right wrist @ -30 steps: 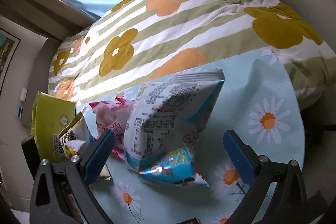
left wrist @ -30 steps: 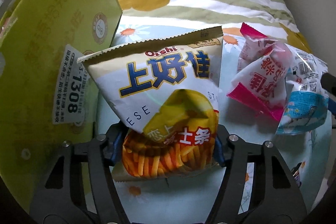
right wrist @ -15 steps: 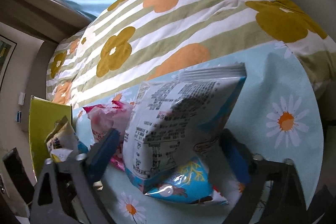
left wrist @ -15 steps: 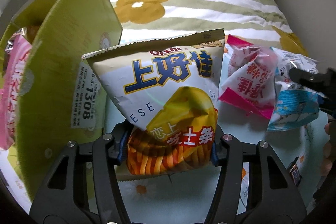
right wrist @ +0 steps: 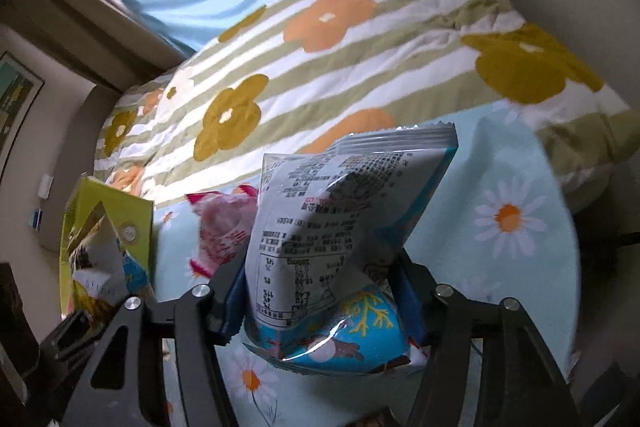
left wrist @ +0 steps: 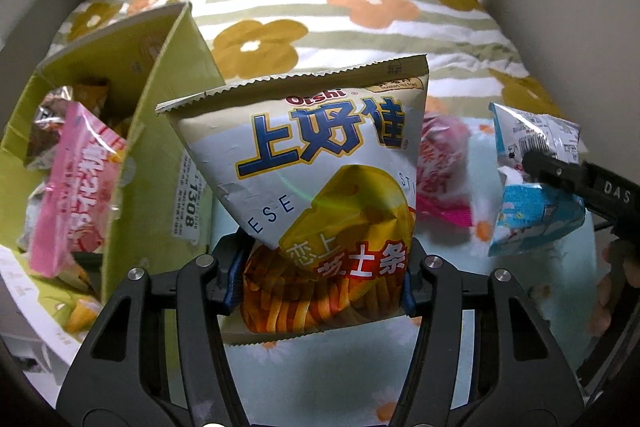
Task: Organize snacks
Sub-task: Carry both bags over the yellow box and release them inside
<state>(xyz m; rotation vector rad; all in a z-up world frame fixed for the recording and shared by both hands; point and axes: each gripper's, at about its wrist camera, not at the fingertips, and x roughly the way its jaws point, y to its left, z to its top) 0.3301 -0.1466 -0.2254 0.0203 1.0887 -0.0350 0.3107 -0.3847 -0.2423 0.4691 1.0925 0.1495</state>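
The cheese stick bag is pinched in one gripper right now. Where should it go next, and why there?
Probably sideways over the open green box and then down into it. The left gripper is shut on the cheese stick bag, which hangs clear of the daisy tablecloth. The box stands just beside it, its flap up, with a pink snack pack already inside, so that looks like where snacks are gathered.

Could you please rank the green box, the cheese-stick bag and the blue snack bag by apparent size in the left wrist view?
1. green box
2. cheese-stick bag, though enlarged by nearness
3. blue snack bag
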